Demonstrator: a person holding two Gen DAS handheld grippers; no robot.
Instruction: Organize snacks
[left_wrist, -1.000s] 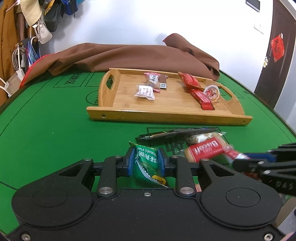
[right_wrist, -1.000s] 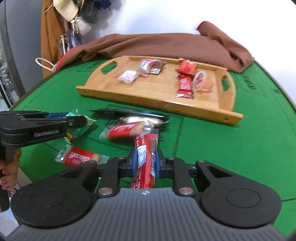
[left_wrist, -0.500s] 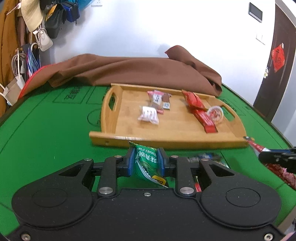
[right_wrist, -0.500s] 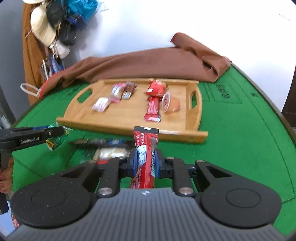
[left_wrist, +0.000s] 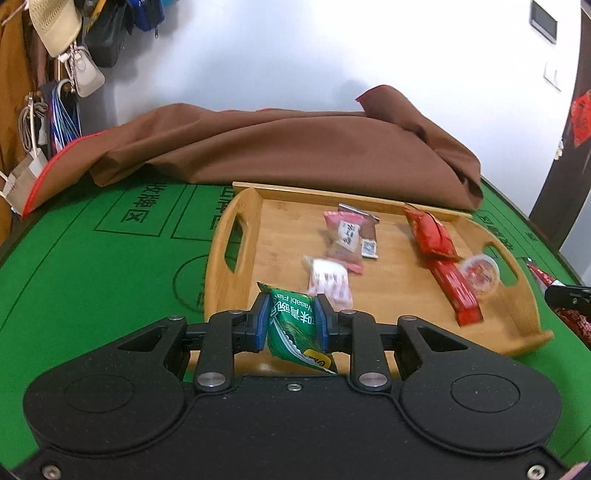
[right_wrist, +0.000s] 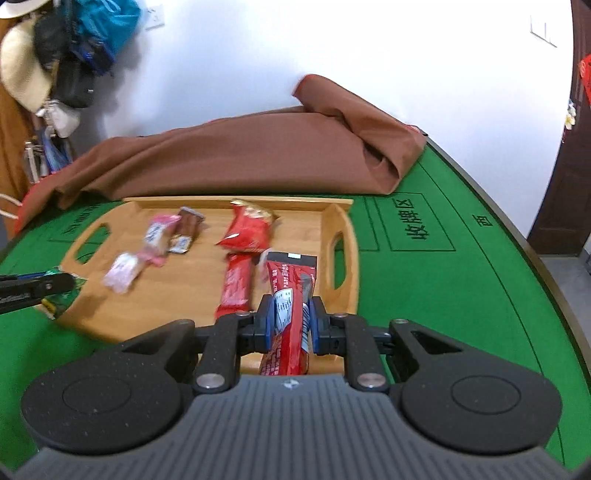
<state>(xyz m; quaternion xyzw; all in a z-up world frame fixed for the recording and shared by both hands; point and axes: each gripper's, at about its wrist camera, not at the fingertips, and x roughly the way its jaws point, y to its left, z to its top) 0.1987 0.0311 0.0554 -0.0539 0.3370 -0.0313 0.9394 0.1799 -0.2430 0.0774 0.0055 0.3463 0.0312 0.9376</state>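
My left gripper (left_wrist: 290, 319) is shut on a green wasabi snack packet (left_wrist: 293, 328), held over the near left part of the wooden tray (left_wrist: 236, 206). My right gripper (right_wrist: 290, 319) is shut on a long red snack bar (right_wrist: 290, 314), held over the tray's (right_wrist: 343, 221) near right part. Several snacks lie in the tray: a pink packet (left_wrist: 343, 236), a white-pink packet (left_wrist: 328, 282), a red bag (left_wrist: 430, 232), a red bar (left_wrist: 456, 291) and a small jelly cup (left_wrist: 480, 275). The right gripper's tip (left_wrist: 567, 295) shows at the left wrist view's right edge.
A brown cloth (left_wrist: 288, 151) is bunched on the green felt table (left_wrist: 92, 280) behind the tray. Bags and a hat (left_wrist: 55, 26) hang at the far left. A dark door (right_wrist: 554, 184) stands at the right. The table's rim (right_wrist: 517, 229) curves along the right.
Both grippers have lifted and moved forward from the loose snacks at the table's front to over the tray, each still holding its snack. The front snacks have dropped out of view.
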